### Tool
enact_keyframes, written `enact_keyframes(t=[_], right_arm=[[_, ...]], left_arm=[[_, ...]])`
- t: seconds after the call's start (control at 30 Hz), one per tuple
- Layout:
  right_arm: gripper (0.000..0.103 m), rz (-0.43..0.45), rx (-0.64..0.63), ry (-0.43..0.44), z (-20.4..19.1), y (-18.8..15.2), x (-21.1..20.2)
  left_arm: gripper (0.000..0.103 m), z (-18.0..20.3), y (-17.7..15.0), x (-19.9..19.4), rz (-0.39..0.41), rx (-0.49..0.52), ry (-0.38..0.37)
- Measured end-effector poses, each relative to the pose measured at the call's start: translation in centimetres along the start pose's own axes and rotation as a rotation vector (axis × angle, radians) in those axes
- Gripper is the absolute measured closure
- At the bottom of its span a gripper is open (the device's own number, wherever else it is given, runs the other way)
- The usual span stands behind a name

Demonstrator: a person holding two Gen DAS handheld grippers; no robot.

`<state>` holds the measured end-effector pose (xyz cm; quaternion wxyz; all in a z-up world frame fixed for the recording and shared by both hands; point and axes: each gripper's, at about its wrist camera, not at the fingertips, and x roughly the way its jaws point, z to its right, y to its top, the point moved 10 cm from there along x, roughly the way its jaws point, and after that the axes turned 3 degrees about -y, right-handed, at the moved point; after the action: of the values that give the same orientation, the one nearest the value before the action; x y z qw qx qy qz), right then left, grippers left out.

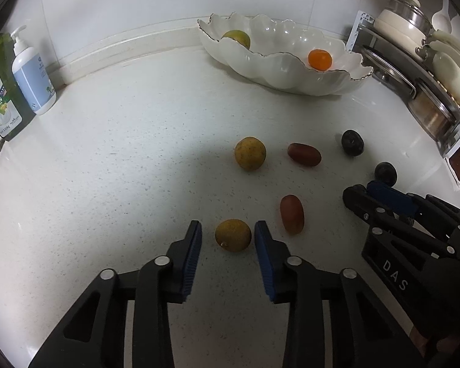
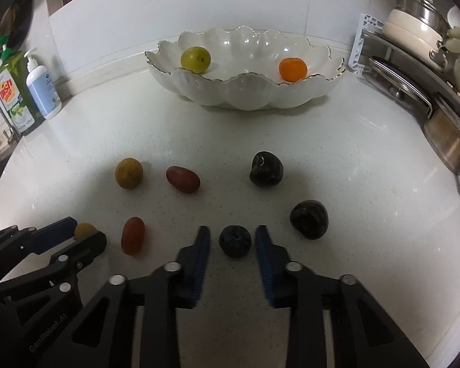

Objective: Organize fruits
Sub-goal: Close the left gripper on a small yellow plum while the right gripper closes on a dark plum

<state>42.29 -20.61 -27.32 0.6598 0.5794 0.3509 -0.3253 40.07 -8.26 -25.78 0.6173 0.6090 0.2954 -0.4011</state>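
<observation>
A small yellow-brown fruit [image 1: 233, 234] lies on the white counter between the fingers of my left gripper [image 1: 228, 230]. A strip of counter shows beside its left pad, so the gripper is open around the fruit. My right gripper [image 2: 233, 236] is shut on a round dark blue fruit [image 2: 235, 240], with the pads against its sides. Loose on the counter are another yellow-brown fruit [image 2: 129, 173], two red oval fruits [image 2: 183, 178] [image 2: 133, 235] and two black fruits [image 2: 266, 169] [image 2: 309, 219]. The scalloped white bowl [image 2: 245, 92] at the back holds a green-yellow fruit [image 2: 195, 59] and an orange one [image 2: 293, 69].
Two soap bottles [image 2: 42, 92] stand at the back left by the wall. A metal rack with pots and lids [image 2: 429, 76] fills the right side. The two grippers sit side by side near the front, with one red fruit between them.
</observation>
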Motion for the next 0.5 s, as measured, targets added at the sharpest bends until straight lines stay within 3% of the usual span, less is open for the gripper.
enact_keyframes(t=[0.23, 0.5], right_arm=[[0.08, 0.005, -0.014, -0.009, 0.1, -0.1, -0.2], [0.08, 0.029, -0.006, 0.018, -0.5, 0.2, -1.6]], left_arm=[[0.079, -0.2, -0.1, 0.1, -0.001, 0.0, 0.0], [0.079, -0.1, 0.5, -1.2, 0.033, -0.014, -0.014]])
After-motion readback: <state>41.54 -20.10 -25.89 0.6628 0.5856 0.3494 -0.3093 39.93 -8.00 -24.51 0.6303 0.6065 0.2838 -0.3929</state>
